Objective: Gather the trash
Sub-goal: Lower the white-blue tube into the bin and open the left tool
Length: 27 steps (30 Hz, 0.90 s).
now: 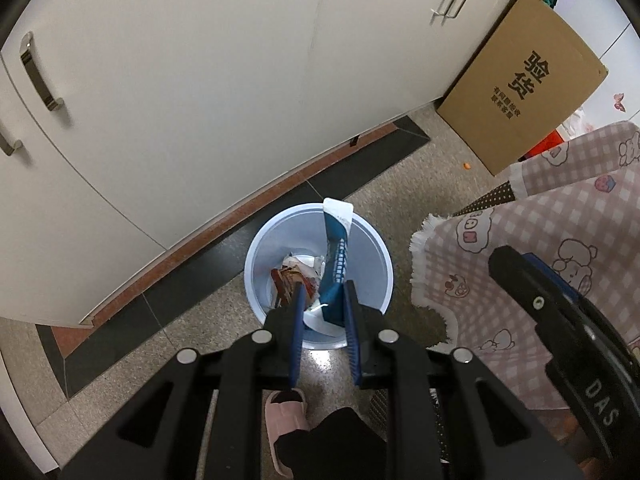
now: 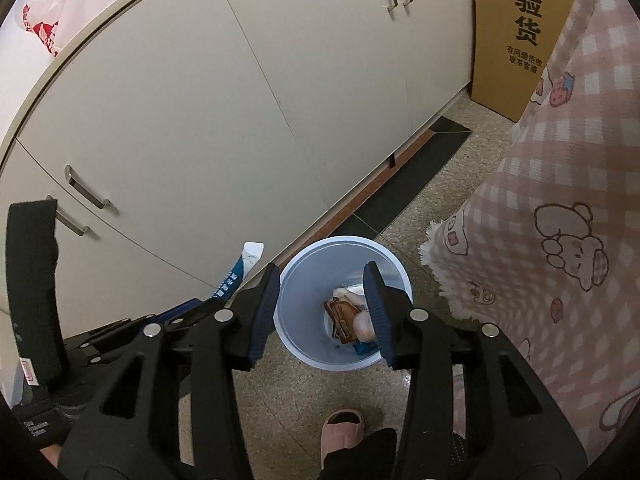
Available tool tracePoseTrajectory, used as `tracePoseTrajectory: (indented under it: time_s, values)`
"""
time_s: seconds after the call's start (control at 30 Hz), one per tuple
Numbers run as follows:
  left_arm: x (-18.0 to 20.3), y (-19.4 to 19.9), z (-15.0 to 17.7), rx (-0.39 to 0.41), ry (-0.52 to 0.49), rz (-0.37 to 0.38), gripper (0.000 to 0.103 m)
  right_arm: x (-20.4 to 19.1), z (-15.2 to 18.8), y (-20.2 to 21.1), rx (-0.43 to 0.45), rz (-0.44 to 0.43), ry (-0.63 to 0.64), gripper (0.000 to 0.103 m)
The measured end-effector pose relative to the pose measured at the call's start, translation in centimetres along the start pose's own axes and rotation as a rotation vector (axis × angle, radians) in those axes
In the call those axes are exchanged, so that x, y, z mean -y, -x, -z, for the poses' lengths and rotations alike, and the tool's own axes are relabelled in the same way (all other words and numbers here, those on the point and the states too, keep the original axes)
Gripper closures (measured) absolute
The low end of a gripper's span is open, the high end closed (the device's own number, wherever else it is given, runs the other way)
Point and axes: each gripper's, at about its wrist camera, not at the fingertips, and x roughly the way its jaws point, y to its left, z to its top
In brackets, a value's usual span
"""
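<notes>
Two grippers hang over one small bin, and the move to come turns, as I judge it, on how the wrapper sits above that opening. Nearest in both views is the person's foot in a pink slipper [image 1: 286, 416], planted on the speckled floor just short of the bin. The left gripper [image 1: 325, 300] is clamped on a long blue-and-white wrapper [image 1: 335, 256], its pads pressing the lower end; the wrapper's long axis runs up and away from the fingers, so its white top pokes past the far rim while its held end lies over the bin's mouth. Letting go here should drop it inside, though the tall end could tip over the rim. The right gripper [image 2: 322, 310] has its fingers apart and nothing between them, framing the same opening from just above. The light blue bin [image 2: 298, 280] already holds crumpled wrappers: a reddish-brown packet [image 2: 342, 316], some white paper, a pale round scrap and a blue piece near the bottom. Beside it on the right hangs a pink checked cloth [image 2: 560, 160] with cartoon animals. Beyond stand cream cabinet doors [image 2: 200, 100] with metal handles, and farthest off a brown cardboard box [image 1: 524, 84] with printed characters.
</notes>
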Motion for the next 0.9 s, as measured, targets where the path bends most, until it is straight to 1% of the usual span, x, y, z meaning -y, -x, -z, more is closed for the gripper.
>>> tracePoseTrajectory:
  time_s: [0.27, 0.47, 0.53, 0.57, 0.6, 0.67, 0.77, 0.9]
  values:
    - [1.4, 0.2, -0.8, 0.006, -0.016, 0.006, 0.085, 0.6, -0.4, 1.0, 0.024, 0.003, -0.025, 0.060]
    - [2.5, 1.0, -1.6, 0.029, -0.034, 0.008, 0.084, 1.4, -0.7, 2.2, 0.055, 0.002, -0.056, 0.059]
    - [2.8, 1.4, -1.7, 0.048, -0.036, 0.011, 0.083, 1.5, -0.8, 2.5, 0.061, 0.001, -0.063, 0.059]
    - [2.9, 1.6, -1.8, 0.056, -0.035, 0.010, 0.078, 1.6, -0.8, 2.7, 0.064, 0.001, -0.066, 0.059]
    - [3.0, 1.9, -1.8, 0.064, -0.036, 0.008, 0.065, 1.8, -0.9, 3.0, 0.063, -0.002, -0.069, 0.059]
    - [3.2, 2.4, -1.7, 0.078, -0.037, 0.002, 0.053, 2.0, -0.9, 3.5, 0.066, -0.004, -0.070, 0.059]
    - [3.5, 3.2, -1.5, 0.090, -0.049, -0.015, 0.052, 2.0, -1.0, 4.3, 0.072, -0.008, -0.072, 0.059]
    - [3.6, 4.7, -1.0, 0.110, -0.049, -0.024, 0.048, 1.5, -0.9, 5.3, 0.084, -0.016, -0.067, 0.058]
